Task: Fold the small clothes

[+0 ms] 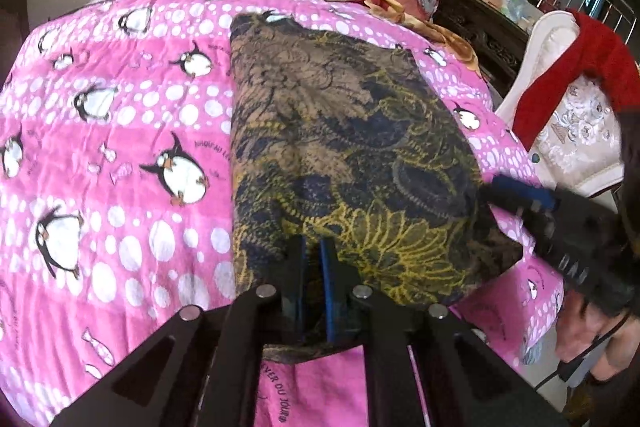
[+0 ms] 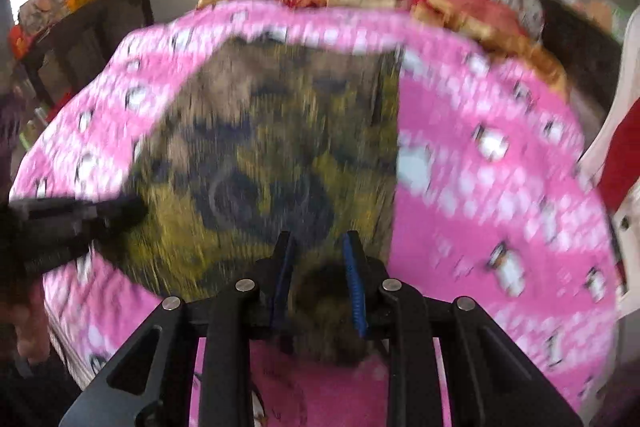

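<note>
both grippers clamp the near edge of the patterned cloth (image 1: 344,155): left gripper (image 1: 313,247) pinched nearly together on the hem, right gripper (image 2: 320,243) closed on a bunched corner. the cloth lies spread on the pink penguin blanket (image 1: 120,147). it looks thin, light and floppy, so corners and hems seem the best places to hold.

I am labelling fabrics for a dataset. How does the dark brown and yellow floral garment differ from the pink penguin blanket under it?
The dark brown and yellow floral garment is smaller and shows flowers; the pink penguin blanket is far wider and shows penguins and white dots. The garment is gripped at its near edge; the blanket lies free. Both lie spread out.
</note>
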A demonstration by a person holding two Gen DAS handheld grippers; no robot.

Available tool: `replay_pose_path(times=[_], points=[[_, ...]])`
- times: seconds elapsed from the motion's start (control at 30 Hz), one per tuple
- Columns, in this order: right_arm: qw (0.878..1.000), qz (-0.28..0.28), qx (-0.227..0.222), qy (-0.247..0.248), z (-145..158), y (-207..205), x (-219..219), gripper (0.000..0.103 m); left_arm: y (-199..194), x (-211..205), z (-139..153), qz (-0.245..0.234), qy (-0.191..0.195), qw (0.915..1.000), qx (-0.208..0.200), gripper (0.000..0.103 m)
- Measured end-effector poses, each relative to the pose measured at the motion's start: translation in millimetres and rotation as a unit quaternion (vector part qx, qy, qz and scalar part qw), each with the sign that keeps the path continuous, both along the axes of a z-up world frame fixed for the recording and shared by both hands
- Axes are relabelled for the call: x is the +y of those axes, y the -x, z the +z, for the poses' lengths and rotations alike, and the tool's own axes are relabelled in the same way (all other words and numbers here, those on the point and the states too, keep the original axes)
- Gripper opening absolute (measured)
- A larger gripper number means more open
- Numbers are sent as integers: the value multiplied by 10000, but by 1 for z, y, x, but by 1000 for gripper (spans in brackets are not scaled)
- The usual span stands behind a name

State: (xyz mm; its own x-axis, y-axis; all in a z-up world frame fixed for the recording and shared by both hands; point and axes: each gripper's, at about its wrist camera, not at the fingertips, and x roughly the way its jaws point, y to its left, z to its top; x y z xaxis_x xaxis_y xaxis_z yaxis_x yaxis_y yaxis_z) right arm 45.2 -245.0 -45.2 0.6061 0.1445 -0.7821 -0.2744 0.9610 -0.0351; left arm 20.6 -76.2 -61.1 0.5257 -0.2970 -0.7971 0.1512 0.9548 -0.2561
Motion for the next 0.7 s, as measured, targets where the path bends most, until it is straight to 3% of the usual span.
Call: replay_pose_path(times=[0.17, 0.4, 0.47, 0.53, 0.57, 0.67, 0.7], points=[[9989, -211, -404, -95, 29, -22, 0, 11, -6, -7, 21, 92, -315, 9991, -258, 7], [9954, -743, -323, -509, 31, -64, -8, 11, -35, -13, 34, 146, -588, 9972, -432, 7], [9934, -888, -267, -681, 27, -74, -8, 11, -54, -18, 37, 163, -649, 9965, -499, 14], [9907, -1037, -152, -869, 20, -89, -7, 11, -75, -23, 37, 195, -667, 9961, -541, 30], [9891, -1119, -53, -951, 13, -96, -6, 11, -87, -26, 35, 187, -663, 9962, -534, 32], [9879, -1258, 361, -830, -24, -112, -3, 12, -119, -30, 10, 224, -753, 9967, -192, 31], [9875, -1277, 426, -821, -34, -113, -4, 15, -131, -27, -14, 250, -707, 9970, 201, 30]])
